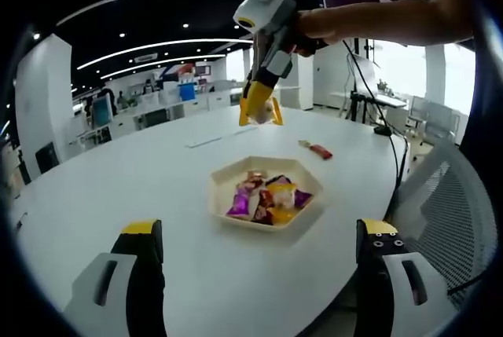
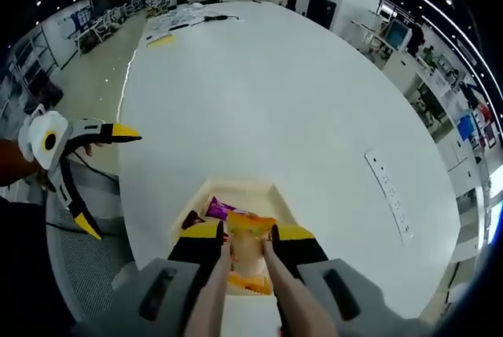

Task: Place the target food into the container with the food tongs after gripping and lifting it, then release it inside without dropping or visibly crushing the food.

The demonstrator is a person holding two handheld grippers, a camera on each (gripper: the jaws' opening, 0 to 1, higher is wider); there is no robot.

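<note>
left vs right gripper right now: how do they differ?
The left gripper is open and holds nothing; the right gripper is shut on tongs pinching an orange snack packet. The left sits low beside the tray; the right hangs above it. Both have yellow-tipped black jaws.

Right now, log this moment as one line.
right gripper: shut on orange snack packet | above cream hexagonal tray | left gripper: open, empty | stage: carrying, unreleased

My left yellow-tipped black two-jaw gripper (image 1: 261, 236) sits low w/ jaws spread wide apart. My right yellow-tipped gripper (image 2: 248, 233) is raised, jaws pressed in on both sides of a yellow snack packet (image 2: 250, 252); my bare forearm (image 1: 385, 21) reaches in behind it.
</note>
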